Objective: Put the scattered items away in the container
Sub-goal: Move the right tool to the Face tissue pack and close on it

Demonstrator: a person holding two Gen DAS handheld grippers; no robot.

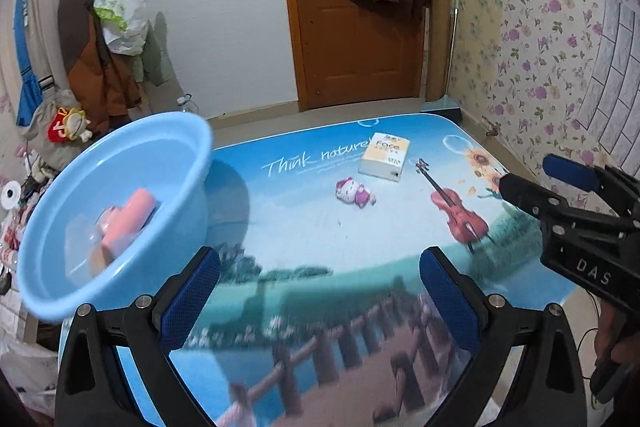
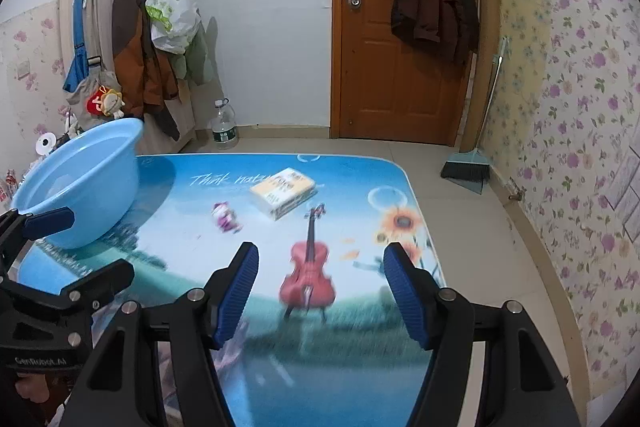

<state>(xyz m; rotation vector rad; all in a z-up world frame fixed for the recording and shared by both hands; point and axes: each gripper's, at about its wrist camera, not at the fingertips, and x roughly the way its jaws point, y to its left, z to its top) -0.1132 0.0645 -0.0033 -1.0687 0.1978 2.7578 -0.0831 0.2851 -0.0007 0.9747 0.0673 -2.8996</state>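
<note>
Sitting at the table's (image 1: 400, 247) far left, round light-blue plastic basin (image 1: 120, 187) holds pink items (image 1: 128, 215). Small pink-white cat figurine (image 1: 354, 191) and yellow-white tissue pack (image 1: 385, 157) lie mid-table, near each other. Left gripper (image 1: 320, 291) and right gripper (image 2: 318, 287): jaws apart, empty.

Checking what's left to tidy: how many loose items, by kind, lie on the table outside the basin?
Tissue pack: 1
Small cat figure toy: 1
Total on the table, outside the blue basin: 2
</note>
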